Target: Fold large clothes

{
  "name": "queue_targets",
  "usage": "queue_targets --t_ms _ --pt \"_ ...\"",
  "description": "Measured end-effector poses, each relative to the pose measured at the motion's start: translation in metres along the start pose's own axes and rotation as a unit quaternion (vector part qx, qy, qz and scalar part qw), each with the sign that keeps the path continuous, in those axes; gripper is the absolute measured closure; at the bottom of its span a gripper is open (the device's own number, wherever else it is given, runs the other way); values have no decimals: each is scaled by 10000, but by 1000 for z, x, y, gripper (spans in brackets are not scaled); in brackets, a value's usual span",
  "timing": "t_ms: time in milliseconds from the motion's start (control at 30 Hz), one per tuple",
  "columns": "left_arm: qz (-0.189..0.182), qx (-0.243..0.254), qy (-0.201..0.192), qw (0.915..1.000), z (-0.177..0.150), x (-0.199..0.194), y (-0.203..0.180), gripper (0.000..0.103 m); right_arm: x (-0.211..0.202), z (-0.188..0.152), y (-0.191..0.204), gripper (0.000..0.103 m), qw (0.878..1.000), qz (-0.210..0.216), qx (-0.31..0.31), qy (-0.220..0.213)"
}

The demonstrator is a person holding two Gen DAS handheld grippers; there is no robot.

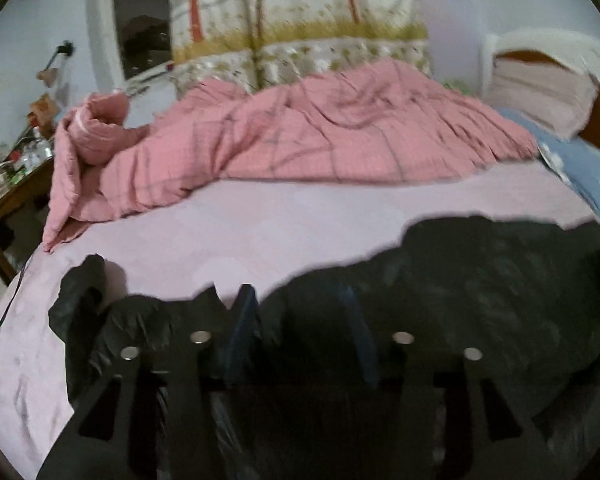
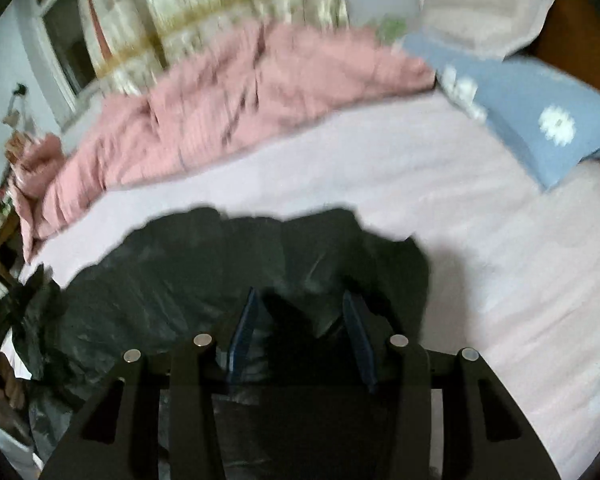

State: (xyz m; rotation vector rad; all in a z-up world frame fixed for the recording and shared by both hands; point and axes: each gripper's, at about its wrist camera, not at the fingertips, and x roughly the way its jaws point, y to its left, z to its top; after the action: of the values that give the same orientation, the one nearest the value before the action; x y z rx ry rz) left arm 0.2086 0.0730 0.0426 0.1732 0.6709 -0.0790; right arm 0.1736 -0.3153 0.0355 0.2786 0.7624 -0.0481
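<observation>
Black cloth [image 1: 480, 280] fills the 6 o'clock part of the left wrist view and lies on the bed's pale pink sheet [image 1: 300, 216]. The left gripper [image 1: 300, 312] has its jaws apart, with the cloth bunched between them. A pink blanket [image 1: 300, 128] sits at 12 o'clock.

In the right wrist view the black cloth spreads from 6 to 9 o'clock. The right gripper [image 2: 300, 316] has its jaws apart, with cloth between them. A blue pillow [image 2: 540, 124] lies at 2 o'clock.
</observation>
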Motion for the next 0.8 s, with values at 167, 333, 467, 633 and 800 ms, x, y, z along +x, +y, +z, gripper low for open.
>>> queue_targets --t_ms 167,333,467,633,800 --pt "-105 206 1119 9934 -20 26 -18 54 -29 -27 5 55 9956 437 -459 693" --pt "228 282 1429 9891 -30 55 -23 55 -12 -45 9 68 9895 -144 -821 1184" --pt "202 50 1459 9891 -42 68 -20 55 22 -37 1 74 9876 -455 -622 1367" --pt "181 -27 1148 9932 -52 68 -21 55 51 -34 -5 75 9880 -710 -549 1258" --pt "122 -159 1039 9944 -56 69 -17 54 39 -42 3 75 9899 -987 -717 716"
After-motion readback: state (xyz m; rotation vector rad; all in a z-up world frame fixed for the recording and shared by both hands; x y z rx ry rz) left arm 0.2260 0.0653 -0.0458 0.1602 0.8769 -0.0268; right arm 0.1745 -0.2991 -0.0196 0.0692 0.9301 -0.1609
